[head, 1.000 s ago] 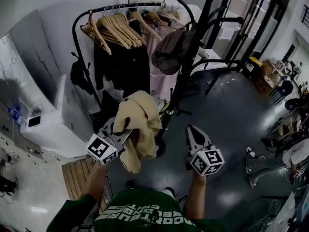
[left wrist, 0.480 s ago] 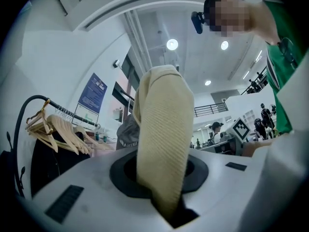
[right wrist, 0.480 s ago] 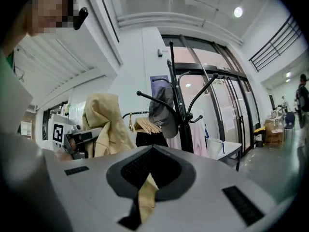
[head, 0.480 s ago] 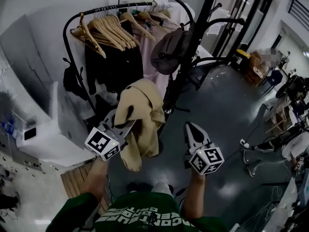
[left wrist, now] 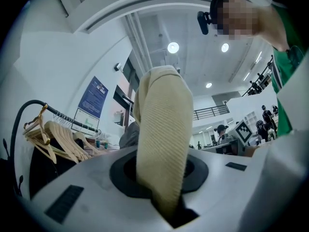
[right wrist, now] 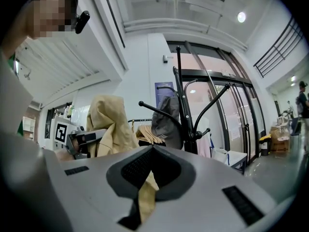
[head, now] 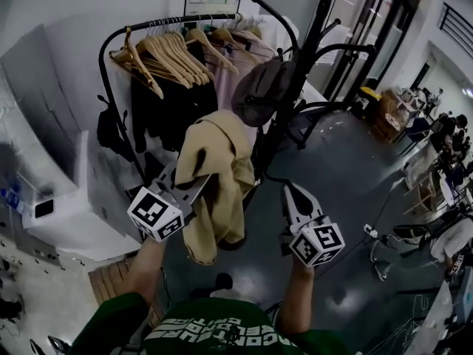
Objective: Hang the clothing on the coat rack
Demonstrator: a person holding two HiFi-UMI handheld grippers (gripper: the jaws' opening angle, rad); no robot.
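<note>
The jacket (head: 218, 176) is showing ribbed beige, the coat rack (head: 315, 21) black, the hangers (head: 177, 54) pale wood.

The rack (head: 304, 54) stands ahead, its arms curving outward. A grey garment (head: 262, 87) fills its near left side, while the top left arm (head: 277, 13) and the right arm (head: 347, 48) are bare. Left of the rack, the rail (head: 177, 19) is crowded with hangers (head: 174, 54) and dark clothes (head: 174, 113). A white cabinet (head: 81, 191) blocks the far left. The jacket (head: 218, 168) hangs in front of the rack's lower pole. The floor (head: 347, 198) to the right lies open.
</note>
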